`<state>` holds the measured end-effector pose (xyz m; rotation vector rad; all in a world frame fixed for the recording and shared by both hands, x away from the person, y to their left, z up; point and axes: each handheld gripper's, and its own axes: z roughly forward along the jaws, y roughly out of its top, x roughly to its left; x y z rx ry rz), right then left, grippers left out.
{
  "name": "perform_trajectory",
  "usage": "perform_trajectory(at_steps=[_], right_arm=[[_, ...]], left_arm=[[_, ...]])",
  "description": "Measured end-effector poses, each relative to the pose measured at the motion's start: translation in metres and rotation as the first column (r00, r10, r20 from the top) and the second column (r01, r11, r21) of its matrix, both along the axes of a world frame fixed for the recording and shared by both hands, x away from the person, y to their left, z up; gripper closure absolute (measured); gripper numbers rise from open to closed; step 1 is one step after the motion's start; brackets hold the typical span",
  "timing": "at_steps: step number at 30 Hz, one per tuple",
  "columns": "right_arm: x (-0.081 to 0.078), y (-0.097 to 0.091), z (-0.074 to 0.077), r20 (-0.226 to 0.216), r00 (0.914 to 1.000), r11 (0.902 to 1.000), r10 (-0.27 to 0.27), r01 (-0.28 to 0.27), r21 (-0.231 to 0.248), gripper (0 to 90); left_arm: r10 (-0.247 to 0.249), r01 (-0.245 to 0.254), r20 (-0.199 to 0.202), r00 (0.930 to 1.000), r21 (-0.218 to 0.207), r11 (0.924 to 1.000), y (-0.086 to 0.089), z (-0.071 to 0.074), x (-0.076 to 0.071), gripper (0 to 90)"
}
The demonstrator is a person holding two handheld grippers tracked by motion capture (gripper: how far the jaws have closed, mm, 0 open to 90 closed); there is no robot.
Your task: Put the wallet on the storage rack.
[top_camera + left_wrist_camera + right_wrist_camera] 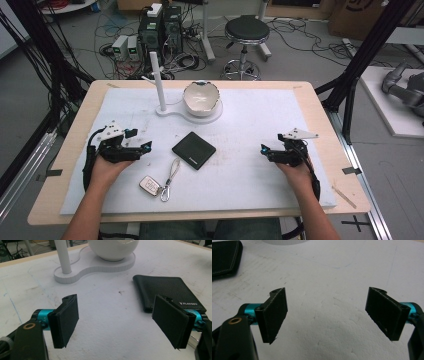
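Jaws on both the left gripper (146,146) and right gripper (263,148) are sitting spread and empty over the white foam surface (250,120), with the black leather wallet (194,150) lying diagonally between them, nearer the left.

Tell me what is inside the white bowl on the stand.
From the high view the white bowl shows only a pale inner wall beneath its jagged rim; nothing visible inside. Its bottom is hidden by the near wall, so small contents cannot be ruled out.
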<state>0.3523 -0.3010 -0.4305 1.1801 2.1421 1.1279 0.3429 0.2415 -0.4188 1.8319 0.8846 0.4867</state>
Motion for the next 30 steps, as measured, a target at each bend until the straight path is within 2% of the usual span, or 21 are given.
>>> perform_trajectory(at_steps=[5,8,9,13,17,19,21,24,26,29,30], right_arm=[[0.001,-0.001,-0.001,-0.008,0.9999,0.9999,-0.007,0.007,0.009,18.1],[-0.001,-0.001,-0.001,-0.006,1.0000,1.0000,-0.001,0.001,-0.005,18.2],[-0.003,-0.002,0.000,-0.002,1.0000,0.9997,0.005,-0.005,-0.023,18.2],[-0.007,-0.005,0.001,0.010,0.9999,0.9994,-0.003,0.003,-0.034,18.2],[-0.008,-0.007,0.002,0.011,0.9999,0.9996,-0.006,0.007,-0.028,18.1],[-0.008,-0.009,0.001,0.007,0.9999,0.9994,-0.007,0.007,-0.035,18.2],[-0.009,-0.009,0.001,0.001,1.0000,0.9994,-0.005,0.005,-0.035,18.1],[-0.011,-0.009,0.000,0.002,1.0000,0.9993,-0.003,0.003,-0.038,18.2],[-0.012,-0.009,0.001,0.000,1.0000,0.9993,-0.004,0.004,-0.038,18.2],[-0.015,-0.009,0.002,0.005,1.0000,0.9991,-0.005,0.005,-0.043,18.2],[-0.016,-0.009,0.002,0.004,1.0000,0.9991,-0.006,0.006,-0.041,18.1]], left_arm=[[0.001,-0.001,-0.006,1.0000,-0.001,1.0000,-0.002,0.000,0.000,21.5],[-0.004,0.004,-0.003,1.0000,0.002,1.0000,-0.003,0.000,0.002,21.5],[-0.007,0.007,-0.008,0.9999,0.008,0.9999,-0.007,-0.001,0.005,21.5],[-0.023,0.023,-0.005,0.9997,0.009,0.9997,-0.016,-0.001,0.008,21.5],[-0.042,0.042,-0.009,0.9991,-0.003,0.9991,-0.023,0.000,0.013,21.5],[-0.050,0.050,-0.019,0.9986,-0.009,0.9987,-0.028,-0.001,0.017,21.5],[-0.065,0.064,-0.047,0.9968,-0.006,0.9979,-0.038,-0.003,0.024,21.5],[-0.067,0.066,-0.051,0.9965,-0.017,0.9977,-0.043,-0.004,0.027,21.5],[-0.065,0.063,-0.077,0.9949,-0.019,0.9978,-0.049,-0.005,0.031,21.5],[-0.095,0.094,-0.093,0.9911,-0.019,0.9954,-0.065,-0.005,0.038,21.5],[-0.095,0.094,-0.093,0.9911,-0.019,0.9954,-0.065,-0.005,0.038,21.5]])
